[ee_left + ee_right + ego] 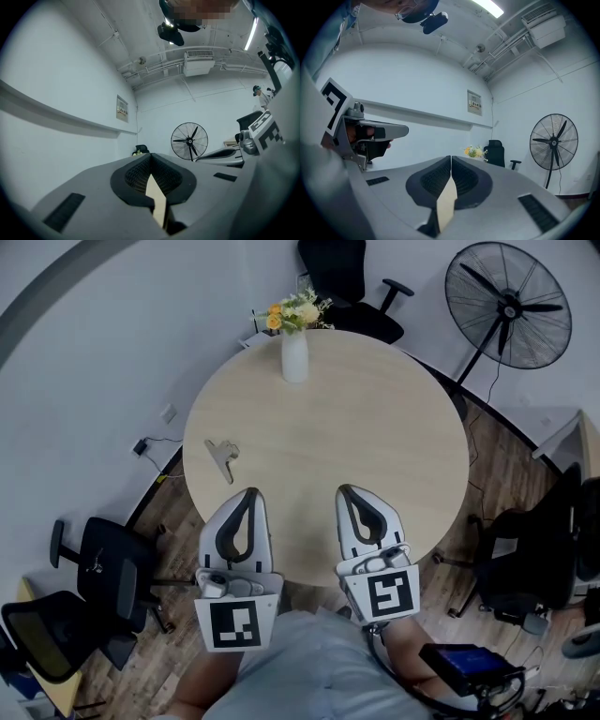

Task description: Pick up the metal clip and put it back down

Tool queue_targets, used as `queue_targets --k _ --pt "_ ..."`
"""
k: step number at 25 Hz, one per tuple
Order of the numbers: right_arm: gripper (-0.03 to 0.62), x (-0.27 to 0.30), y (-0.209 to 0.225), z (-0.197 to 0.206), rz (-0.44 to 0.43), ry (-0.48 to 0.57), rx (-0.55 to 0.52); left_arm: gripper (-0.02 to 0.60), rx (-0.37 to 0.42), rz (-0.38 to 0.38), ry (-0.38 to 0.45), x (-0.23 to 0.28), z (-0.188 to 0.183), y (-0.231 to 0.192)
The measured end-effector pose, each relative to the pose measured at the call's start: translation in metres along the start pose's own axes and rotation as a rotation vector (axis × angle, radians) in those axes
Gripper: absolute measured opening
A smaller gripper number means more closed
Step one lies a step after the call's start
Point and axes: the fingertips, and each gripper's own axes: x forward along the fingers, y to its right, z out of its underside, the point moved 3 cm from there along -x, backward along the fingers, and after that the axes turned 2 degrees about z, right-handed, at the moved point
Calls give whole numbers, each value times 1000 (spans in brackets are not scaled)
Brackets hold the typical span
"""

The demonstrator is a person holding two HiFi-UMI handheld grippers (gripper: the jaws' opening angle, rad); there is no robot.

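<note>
The metal clip [223, 456] lies on the round light-wood table [375, 427] near its left edge. My left gripper [249, 494] hovers over the table's near edge, a short way this side of the clip and slightly right of it, jaws shut and empty. My right gripper [347, 490] hangs beside it to the right, also shut with nothing held. In the left gripper view the left gripper [150, 155] has its tips touching; in the right gripper view the right gripper [451, 158] likewise. The clip shows in neither gripper view.
A white vase with flowers [294, 338] stands at the table's far edge. A standing fan [507, 306] is at the back right. Black office chairs [103, 573] sit left of the table, with others behind and to the right [534, 559].
</note>
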Motion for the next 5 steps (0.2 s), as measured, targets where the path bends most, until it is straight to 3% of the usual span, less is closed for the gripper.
queue_targets --k 5 --pt "48 1 4 2 11 1 1 18 0 1 0 3 1 0"
